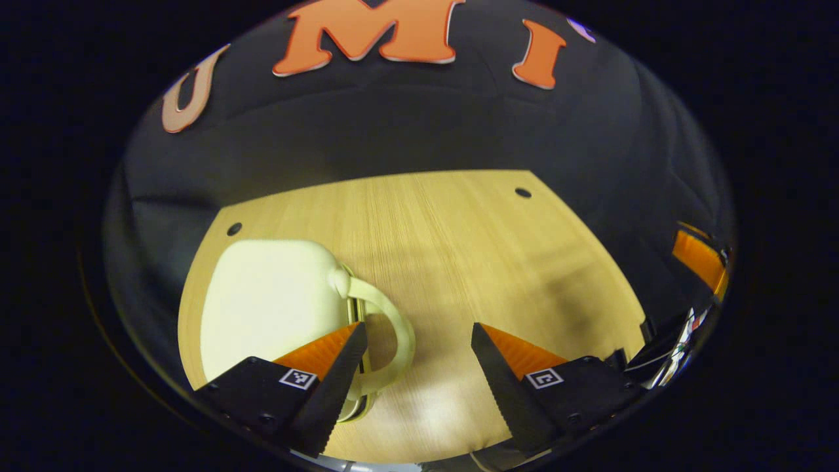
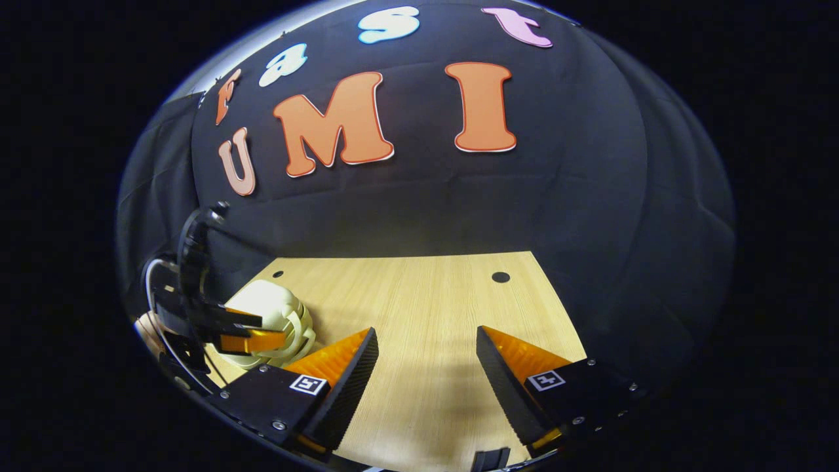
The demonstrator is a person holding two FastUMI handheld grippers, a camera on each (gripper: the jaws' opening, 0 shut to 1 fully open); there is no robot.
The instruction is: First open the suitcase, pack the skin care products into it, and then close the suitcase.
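Left gripper view: suitcase [image 1: 269, 298] beside table edge [image 1: 190, 328].

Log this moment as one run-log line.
stage: suitcase closed | suitcase: cream, left on wooden table, handle toward camera | left tongs: open, beside handle | right tongs: open over bare table

Left claw [image 1: 416, 357]: two wedge-shaped fingers with serrated inner edges, each mounted on a black block bearing a square black-and-white marker and small round screw heads. Right claw [image 2: 426, 367]: same build, wedge fingers with ribbed faces, black mounts, one square marker per side, silver screws on the near-left block. A thin pale cable loops behind the left unit's black housing.
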